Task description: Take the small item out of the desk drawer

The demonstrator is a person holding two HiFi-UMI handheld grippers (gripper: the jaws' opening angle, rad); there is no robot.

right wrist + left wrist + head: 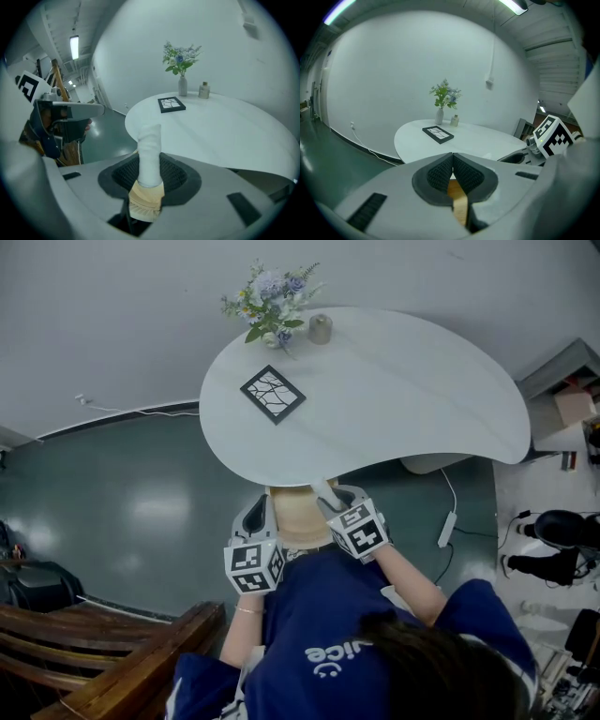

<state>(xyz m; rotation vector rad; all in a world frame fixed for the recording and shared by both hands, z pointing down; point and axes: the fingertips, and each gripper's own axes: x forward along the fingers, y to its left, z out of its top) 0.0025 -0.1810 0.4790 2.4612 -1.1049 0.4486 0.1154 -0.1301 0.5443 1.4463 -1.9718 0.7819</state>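
The right gripper (pixel 339 502) is clamping a small white item (pixel 150 150), a pale roll with a tan ribbed base, which is standing up between its pads. In the head view the item is showing just off the counter's (pixel 403 399) near edge, over the wooden drawer (pixel 298 519) that is sticking out from under that edge. The left gripper (pixel 452 161) is hanging beside the drawer's left side with its jaws together; a strip of wood colour is showing in the gap beneath the pads. The only readable writing is "vice" above a smile mark on the person's blue shirt (pixel 328 615). Near the counter's far edge a black frame (pixel 273 394), a vase of flowers (pixel 272 296) and a small jar (pixel 321 329) are standing.
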